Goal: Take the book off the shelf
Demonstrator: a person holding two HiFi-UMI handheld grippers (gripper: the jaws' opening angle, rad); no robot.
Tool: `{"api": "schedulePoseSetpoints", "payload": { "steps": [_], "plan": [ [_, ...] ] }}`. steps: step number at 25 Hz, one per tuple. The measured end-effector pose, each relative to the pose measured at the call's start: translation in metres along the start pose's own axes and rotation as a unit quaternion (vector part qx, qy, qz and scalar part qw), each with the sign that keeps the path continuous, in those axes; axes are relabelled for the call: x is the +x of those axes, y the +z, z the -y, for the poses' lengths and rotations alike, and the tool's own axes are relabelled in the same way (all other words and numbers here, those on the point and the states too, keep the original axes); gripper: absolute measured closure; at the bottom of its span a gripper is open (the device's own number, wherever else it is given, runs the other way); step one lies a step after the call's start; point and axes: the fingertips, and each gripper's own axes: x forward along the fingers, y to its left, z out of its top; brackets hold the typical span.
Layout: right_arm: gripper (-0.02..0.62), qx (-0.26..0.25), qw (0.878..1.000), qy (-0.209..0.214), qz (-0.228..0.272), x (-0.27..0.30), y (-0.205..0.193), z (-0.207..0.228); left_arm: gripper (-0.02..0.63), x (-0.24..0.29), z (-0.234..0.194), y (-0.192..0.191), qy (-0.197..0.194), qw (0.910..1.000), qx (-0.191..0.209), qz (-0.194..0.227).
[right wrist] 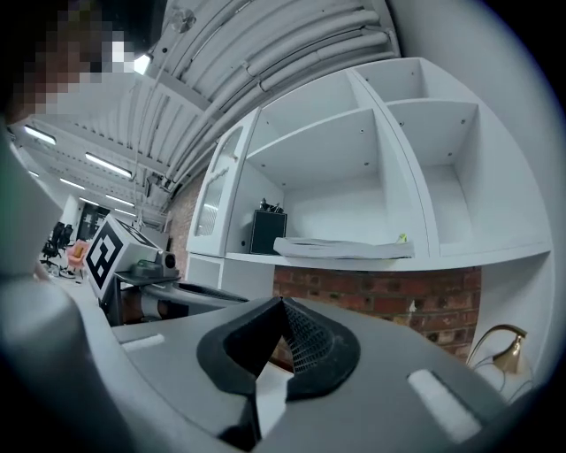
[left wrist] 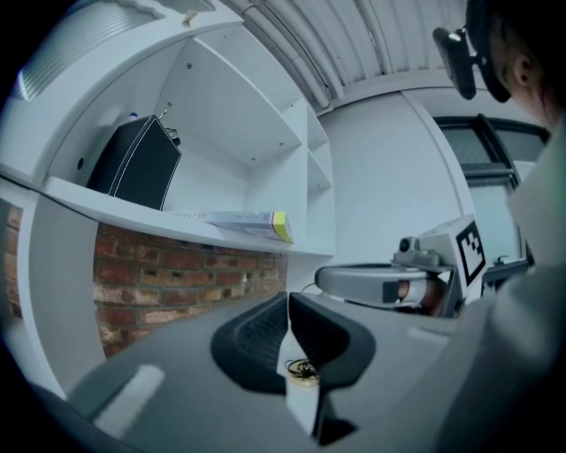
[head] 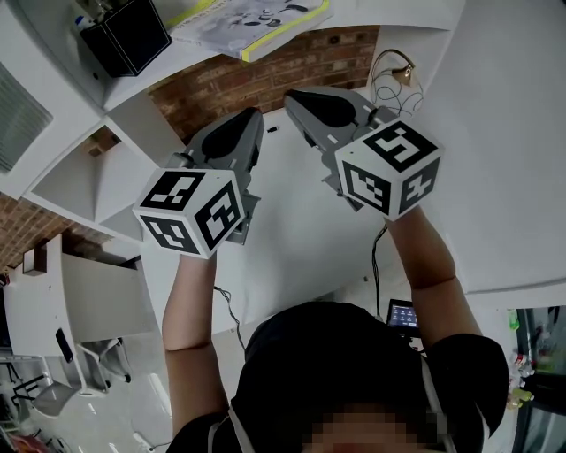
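The book [head: 256,22] lies flat on a white shelf [head: 133,102], its yellow-green spine facing out. It also shows in the left gripper view [left wrist: 249,223] and the right gripper view [right wrist: 343,248]. Both grippers are raised side by side below the shelf and point level toward the brick wall. My left gripper [head: 255,117] is shut with nothing between its pads [left wrist: 288,303]. My right gripper [head: 290,95] is also shut and empty [right wrist: 283,306]. Neither touches the book, which sits above and beyond the fingertips.
A black box [head: 124,35] stands on the same shelf, left of the book. A brick wall [head: 265,71] runs under the shelf. A brass lamp with a coiled wire [head: 396,78] stands at the right. White cubbies [right wrist: 416,150] rise above the shelf.
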Motion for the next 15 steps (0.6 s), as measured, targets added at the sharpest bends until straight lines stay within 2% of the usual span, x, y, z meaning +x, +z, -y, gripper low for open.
{"api": "schedulePoseSetpoints", "payload": {
  "steps": [8, 15],
  "plan": [
    [0.591, -0.014, 0.999, -0.028, 0.018, 0.003, 0.031, 0.020, 0.598, 0.005, 0.002, 0.027, -0.009, 0.9998, 0.016, 0.009],
    [0.462, -0.039, 0.999, -0.026, 0.019, 0.014, 0.041, 0.026, 0.560, 0.003, -0.006, 0.041, -0.004, 0.9995, 0.025, 0.019]
  ]
}}
